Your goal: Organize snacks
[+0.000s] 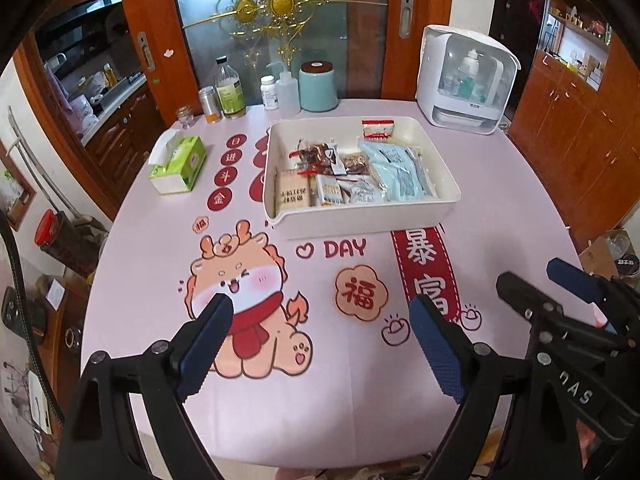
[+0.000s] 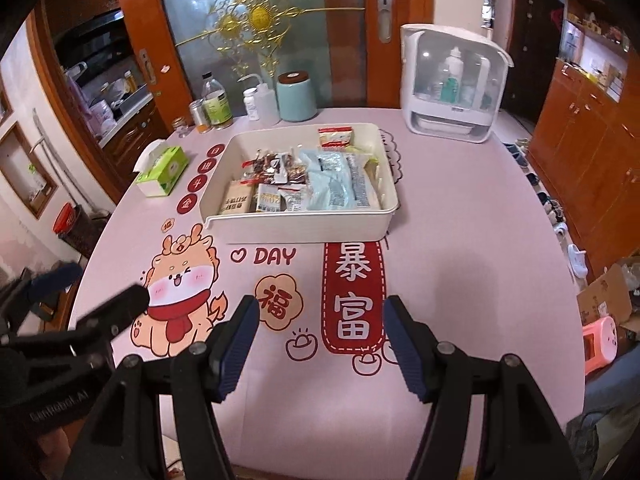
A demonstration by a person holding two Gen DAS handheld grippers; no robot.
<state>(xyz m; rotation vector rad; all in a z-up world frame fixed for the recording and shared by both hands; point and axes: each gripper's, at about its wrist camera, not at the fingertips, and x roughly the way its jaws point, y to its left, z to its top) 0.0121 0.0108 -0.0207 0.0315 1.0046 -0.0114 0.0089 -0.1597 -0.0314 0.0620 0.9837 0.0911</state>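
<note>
A: Snacks (image 1: 352, 172) lay packed inside the cream tray (image 1: 360, 220), which sat past the printed dragon (image 1: 240, 300) on the pink table (image 1: 500, 208).

B: And the grippers?

A: Left gripper (image 1: 320, 340) gaped wide and empty, over the table on the near side of the tray. Right gripper (image 2: 316, 344) stood partly open, also empty (nothing between either pair of pads). Both tilted steeply downward.

B: Advice?

A: Probably approach over the tray's near wall, picking one packet at a time.
</note>
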